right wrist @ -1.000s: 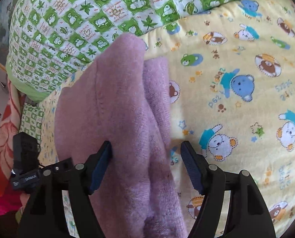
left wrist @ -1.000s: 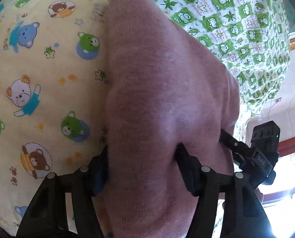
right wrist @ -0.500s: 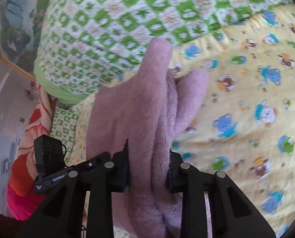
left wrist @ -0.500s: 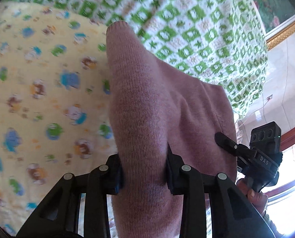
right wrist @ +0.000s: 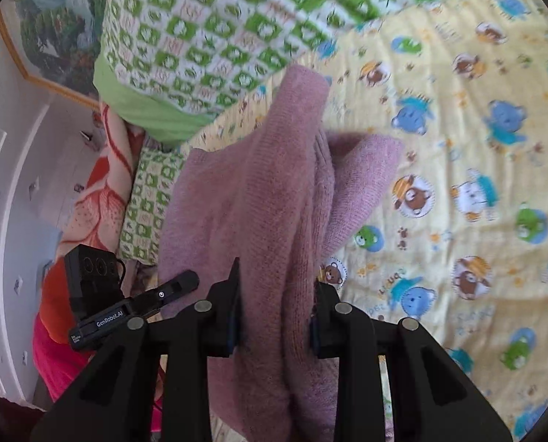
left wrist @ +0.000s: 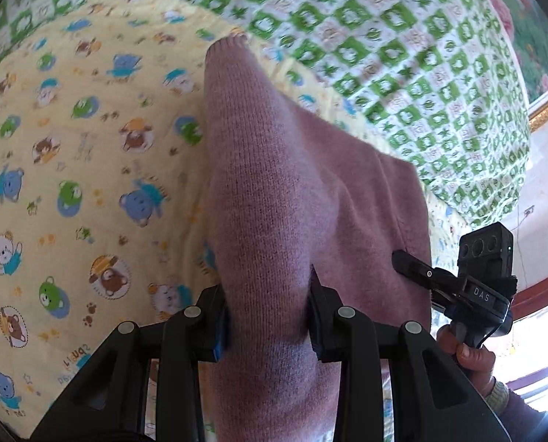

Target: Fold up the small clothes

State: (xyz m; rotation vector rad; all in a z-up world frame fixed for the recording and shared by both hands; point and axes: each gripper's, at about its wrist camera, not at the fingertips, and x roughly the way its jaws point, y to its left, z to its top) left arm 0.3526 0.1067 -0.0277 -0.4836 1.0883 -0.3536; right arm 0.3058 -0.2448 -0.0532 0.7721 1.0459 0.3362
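A pink knitted sweater [left wrist: 274, 191] hangs lifted above a yellow bear-print blanket [left wrist: 71, 184]. My left gripper [left wrist: 268, 316] is shut on one bunched edge of the sweater. My right gripper [right wrist: 275, 316] is shut on the other edge of the sweater [right wrist: 259, 199], with a sleeve end [right wrist: 362, 169] drooping to its right. Each gripper shows in the other's view: the right gripper [left wrist: 458, 287] at the sweater's right side, the left gripper [right wrist: 134, 302] at its left side. The sweater's lower part is hidden behind the fingers.
A green and white checked quilt [left wrist: 402, 48] lies bunched along the far side of the blanket, also in the right wrist view [right wrist: 207, 37]. Orange and red bedding [right wrist: 89, 199] lies beside a white wall. A framed picture [left wrist: 531, 37] hangs beyond the bed.
Both grippers closed on the sweater's edges, then lifted it off the blanket. The views pulled back and the sweater now hangs stretched between them.
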